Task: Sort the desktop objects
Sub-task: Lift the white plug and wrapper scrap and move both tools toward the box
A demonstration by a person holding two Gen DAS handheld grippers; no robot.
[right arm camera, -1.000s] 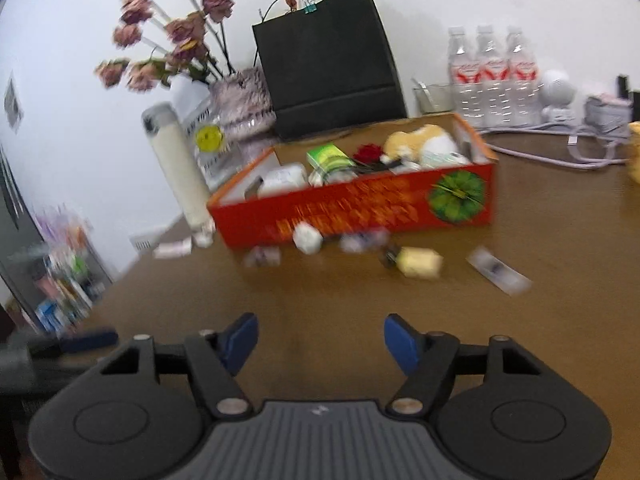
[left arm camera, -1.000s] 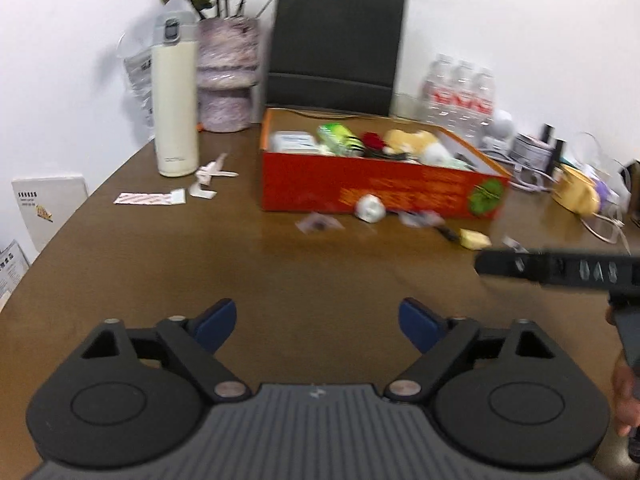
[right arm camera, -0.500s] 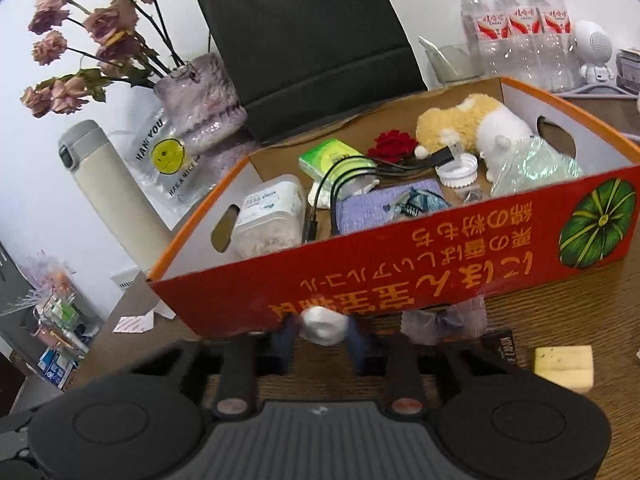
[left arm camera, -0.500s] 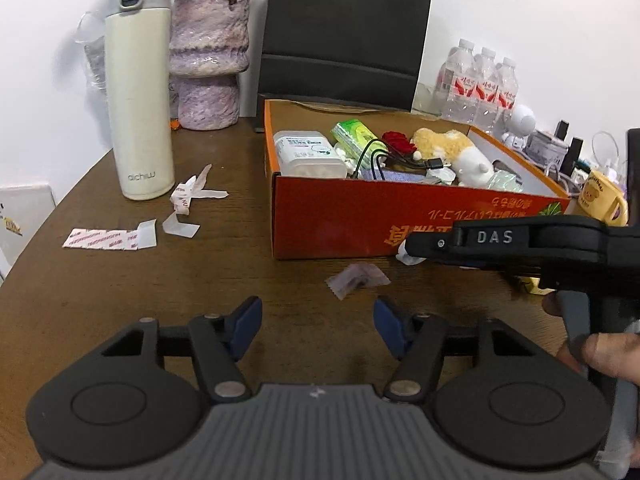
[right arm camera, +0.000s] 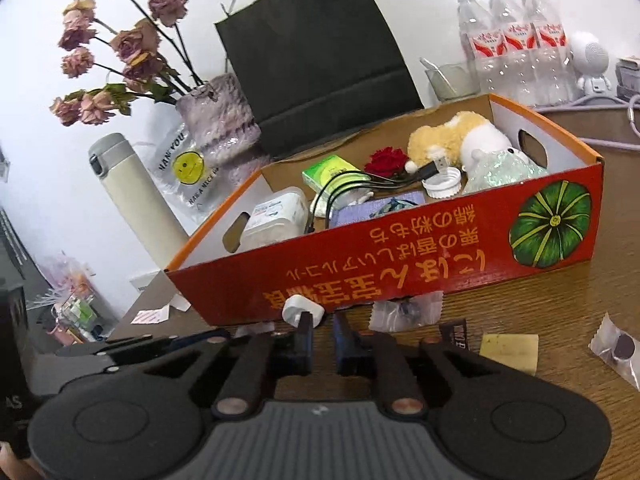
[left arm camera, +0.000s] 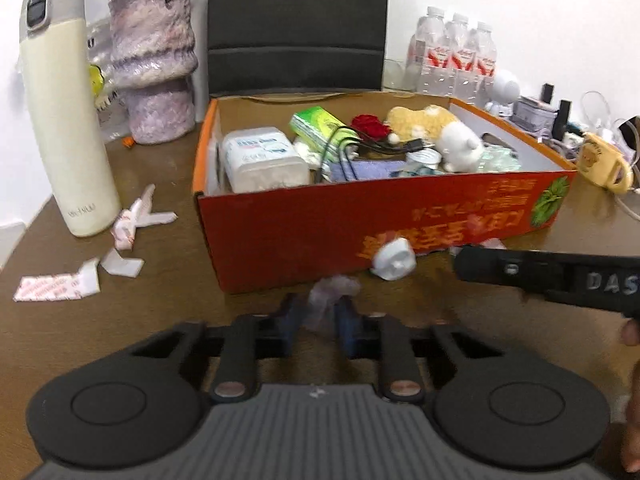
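Observation:
An open red cardboard box (left arm camera: pixel 400 232) (right arm camera: pixel 400 264) stands on the brown table and holds a plush toy, a tissue pack, cables and a plastic tub. My left gripper (left arm camera: pixel 318 320) is shut on a small clear plastic packet (left arm camera: pixel 332 292) just in front of the box. My right gripper (right arm camera: pixel 323 334) is shut on a small white plug-like object (right arm camera: pixel 298 308) at the box's front wall. That white object also shows in the left wrist view (left arm camera: pixel 394 260), lifted beside the box front.
A cream thermos (left arm camera: pixel 64 120), a purple vase (left arm camera: pixel 154 64) and paper scraps (left arm camera: pixel 132 220) sit left of the box. A clear bag (right arm camera: pixel 404 312), a yellow block (right arm camera: pixel 510 350) and a sachet (right arm camera: pixel 618 350) lie in front. Water bottles (right arm camera: pixel 516 44) stand behind.
Both grippers moved up to the box front and closed: the left on the clear packet, the right on the white object, which now sits higher against the box wall.

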